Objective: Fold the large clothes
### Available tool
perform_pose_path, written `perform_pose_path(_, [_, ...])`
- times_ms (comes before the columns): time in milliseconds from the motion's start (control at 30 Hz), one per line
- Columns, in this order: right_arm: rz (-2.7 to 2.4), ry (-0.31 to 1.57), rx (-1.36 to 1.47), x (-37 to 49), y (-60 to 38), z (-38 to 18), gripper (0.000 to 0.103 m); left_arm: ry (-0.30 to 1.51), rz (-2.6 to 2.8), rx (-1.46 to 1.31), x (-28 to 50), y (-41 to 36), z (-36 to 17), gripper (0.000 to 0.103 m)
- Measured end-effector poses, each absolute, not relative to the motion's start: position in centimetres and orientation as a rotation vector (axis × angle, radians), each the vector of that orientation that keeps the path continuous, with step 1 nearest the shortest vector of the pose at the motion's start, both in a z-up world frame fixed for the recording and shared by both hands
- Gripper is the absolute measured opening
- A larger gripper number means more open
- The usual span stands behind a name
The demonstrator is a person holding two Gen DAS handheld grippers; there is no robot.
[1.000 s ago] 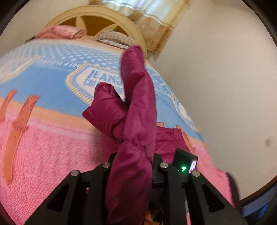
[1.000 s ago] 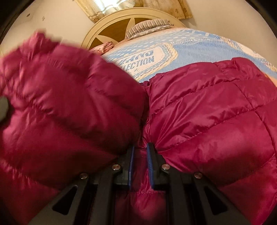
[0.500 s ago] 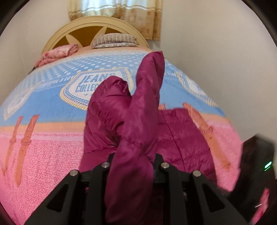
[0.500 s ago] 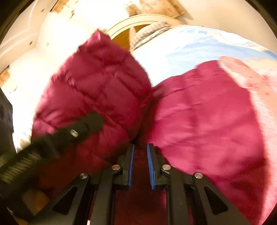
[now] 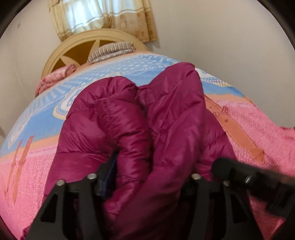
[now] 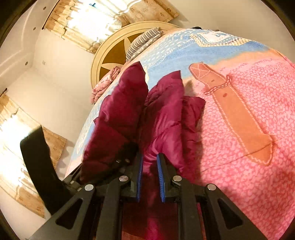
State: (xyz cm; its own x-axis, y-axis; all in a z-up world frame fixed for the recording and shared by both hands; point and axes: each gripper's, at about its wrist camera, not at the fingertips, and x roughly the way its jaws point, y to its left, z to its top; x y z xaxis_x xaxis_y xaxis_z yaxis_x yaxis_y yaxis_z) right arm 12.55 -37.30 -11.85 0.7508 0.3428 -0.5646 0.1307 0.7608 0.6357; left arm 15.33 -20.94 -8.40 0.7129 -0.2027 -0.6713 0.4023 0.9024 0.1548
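One magenta puffer jacket [image 5: 132, 118] lies bunched on the pink and blue bedspread [image 5: 258, 125], two padded lobes rising side by side. The left gripper [image 5: 147, 177] has just been opening its jaws, with jacket folds bulging between them and hiding its right finger. The right gripper [image 6: 149, 177] is clamped on a jacket fold. Far off stand one round headboard [image 5: 73, 49], one striped pillow [image 5: 110, 49] and one folded pink blanket [image 5: 55, 77]. Only the right wrist view shows a second curtained window [image 6: 11, 147].

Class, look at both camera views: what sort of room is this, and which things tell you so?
Most likely a bedroom: a pink-and-blue printed bedspread covers a bed with a cream arched headboard, a striped pillow and beige patterned curtains behind.
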Motion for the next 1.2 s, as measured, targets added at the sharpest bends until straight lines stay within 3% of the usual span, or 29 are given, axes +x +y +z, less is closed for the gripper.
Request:
perform_pose_path(100, [0.143, 0.64, 0.749, 11.4, -39.0, -10.3, 0.016, 0.69, -0.351, 0.303, 14.9, -20.5, -8.1, 0.065])
perform_pose_path(167, [0.169, 0.589, 0.77, 11.0, -39.5, -9.0, 0.021, 0.706, -0.388, 0.281, 14.6, -20.1, -7.5, 0.079])
perform_pose_path(233, [0.199, 0.561, 0.789, 11.2, -39.9, -8.0, 0.06, 0.718, -0.419, 0.271, 14.4, -20.1, -7.1, 0.087])
perform_pose_path(267, [0.206, 0.551, 0.789, 11.7, -39.8, -7.5, 0.066, 0.72, -0.421, 0.277, 14.3, -20.3, -7.1, 0.09])
perform_pose_path(333, [0.249, 0.558, 0.761, 13.1, -39.3, -6.7, 0.067, 0.73, -0.417, 0.305, 14.0, -20.6, -6.9, 0.09])
perform_pose_path(400, [0.234, 0.635, 0.73, 14.9, -38.9, -7.1, 0.059, 0.739, -0.444, 0.321, 12.9, -20.0, -6.1, 0.09])
perform_pose_path(433, [0.211, 0.673, 0.711, 15.9, -38.9, -7.6, 0.038, 0.724, -0.472, 0.32, 12.2, -19.3, -5.5, 0.09])
perform_pose_path(500, [0.219, 0.73, 0.687, 17.2, -38.8, -8.6, 0.029, 0.709, -0.508, 0.325, 11.1, -18.0, -4.4, 0.09])
perform_pose_path(600, [0.209, 0.761, 0.643, 17.9, -38.2, -9.7, 0.024, 0.702, -0.609, 0.309, 9.8, -15.4, -2.6, 0.09])
perform_pose_path(733, [0.209, 0.78, 0.587, 19.5, -37.7, -10.2, 0.024, 0.686, -0.84, 0.055, 9.4, -8.9, 1.0, 0.091])
perform_pose_path(867, [0.212, 0.789, 0.511, 21.1, -37.3, -10.3, 0.023, 0.524, -0.749, -0.13, 11.8, -2.2, 3.4, 0.103])
perform_pose_path(967, [0.214, 0.802, 0.452, 22.5, -36.3, -10.3, 0.023, 0.525, -0.488, -0.172, 17.2, 1.1, 1.2, 0.103])
perform_pose_path(1200, [0.289, 0.823, 0.387, 25.3, -33.9, -10.0, 0.01, 0.823, -0.453, -0.507, 27.8, 1.8, -10.0, 0.098])
